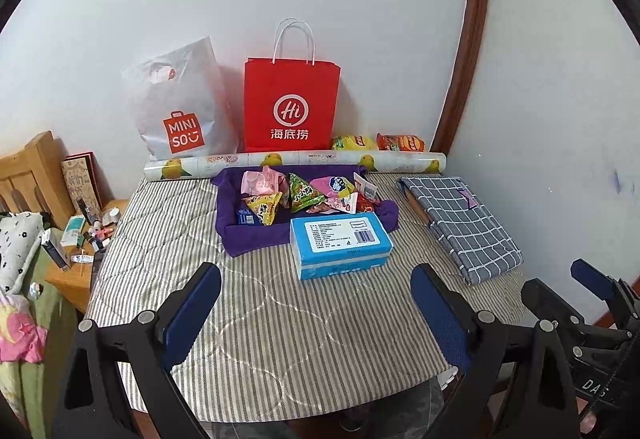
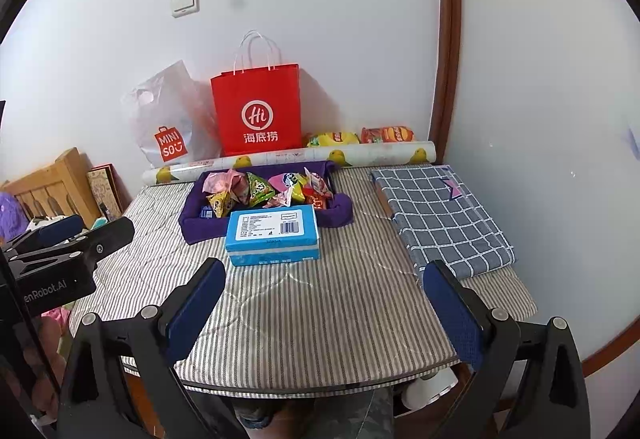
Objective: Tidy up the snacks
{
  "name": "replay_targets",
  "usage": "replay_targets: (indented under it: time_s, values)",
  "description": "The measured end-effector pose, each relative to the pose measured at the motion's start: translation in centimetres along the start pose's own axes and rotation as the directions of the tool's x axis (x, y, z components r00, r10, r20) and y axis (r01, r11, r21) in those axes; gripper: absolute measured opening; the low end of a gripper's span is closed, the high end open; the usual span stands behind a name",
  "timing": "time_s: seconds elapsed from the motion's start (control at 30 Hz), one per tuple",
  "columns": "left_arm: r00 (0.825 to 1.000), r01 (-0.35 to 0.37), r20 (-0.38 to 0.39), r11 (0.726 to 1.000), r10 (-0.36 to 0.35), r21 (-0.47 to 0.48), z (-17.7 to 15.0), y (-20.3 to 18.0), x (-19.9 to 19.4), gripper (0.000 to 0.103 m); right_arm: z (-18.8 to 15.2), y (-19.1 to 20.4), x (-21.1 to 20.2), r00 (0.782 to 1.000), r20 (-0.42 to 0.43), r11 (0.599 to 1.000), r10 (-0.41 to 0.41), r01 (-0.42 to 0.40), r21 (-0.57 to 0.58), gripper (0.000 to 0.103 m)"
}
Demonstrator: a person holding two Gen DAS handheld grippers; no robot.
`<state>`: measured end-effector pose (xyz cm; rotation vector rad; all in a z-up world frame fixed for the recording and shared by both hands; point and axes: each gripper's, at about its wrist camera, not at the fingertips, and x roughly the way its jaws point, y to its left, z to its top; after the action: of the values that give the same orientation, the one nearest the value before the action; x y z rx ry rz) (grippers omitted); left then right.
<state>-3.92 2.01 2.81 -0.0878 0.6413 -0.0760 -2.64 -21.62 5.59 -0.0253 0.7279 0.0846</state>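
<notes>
A purple fabric tray holds several small snack packets at the table's far middle. A blue tissue pack lies against the tray's front edge. Two chip bags, one yellow and one orange, lie by the wall behind a paper roll. My left gripper is open and empty, over the near table. My right gripper is open and empty, also near the front edge. Each gripper shows at the edge of the other's view.
A red paper bag and a white Miniso bag stand against the wall. A printed paper roll lies behind the tray. A folded checked cloth lies right. A cluttered nightstand is left.
</notes>
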Motion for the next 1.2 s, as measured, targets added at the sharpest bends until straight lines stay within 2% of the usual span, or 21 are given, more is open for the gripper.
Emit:
replay_targets:
  time_s: [1.2]
  values:
    - [1.000, -0.002, 0.003, 1.000, 0.002, -0.001, -0.28, 0.21, -0.63, 0.096, -0.12, 0.09, -0.91, 1.000, 0.017, 1.000, -0.005, 0.005, -0.011, 0.098]
